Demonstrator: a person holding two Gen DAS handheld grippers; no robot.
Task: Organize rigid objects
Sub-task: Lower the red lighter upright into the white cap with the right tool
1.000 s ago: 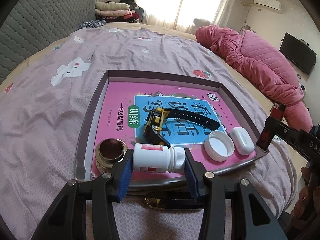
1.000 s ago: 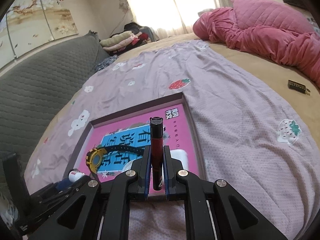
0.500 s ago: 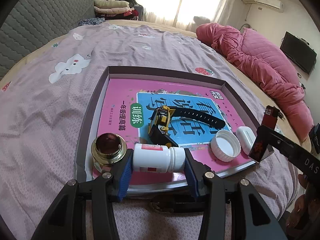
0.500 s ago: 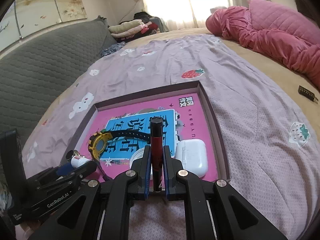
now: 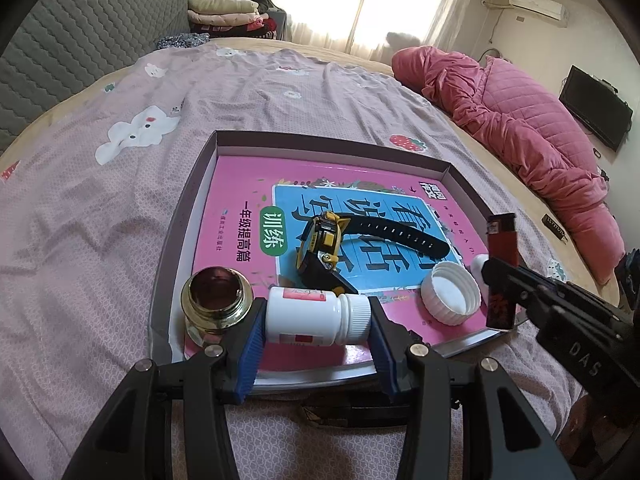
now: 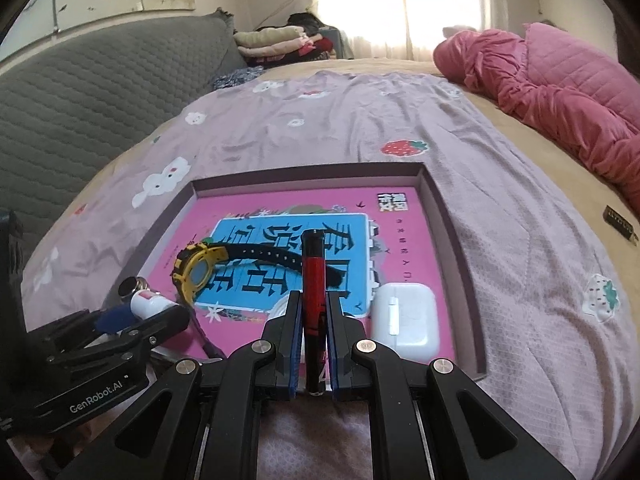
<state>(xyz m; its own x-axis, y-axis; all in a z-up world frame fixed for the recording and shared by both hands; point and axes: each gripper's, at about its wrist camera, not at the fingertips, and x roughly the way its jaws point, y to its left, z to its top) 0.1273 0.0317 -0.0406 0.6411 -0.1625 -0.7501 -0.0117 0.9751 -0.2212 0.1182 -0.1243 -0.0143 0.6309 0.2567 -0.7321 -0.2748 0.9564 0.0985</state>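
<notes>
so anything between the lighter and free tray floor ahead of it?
Yes. The right gripper holds the lighter upright; beyond it lie the watch strap and, partly hidden, the white cap, with the earbud case beside it in the tray.

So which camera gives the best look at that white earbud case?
The right wrist view: the white earbud case lies whole in the tray, beside the red lighter the right claw grips. The left wrist view shows only a sliver behind that lighter.
</notes>
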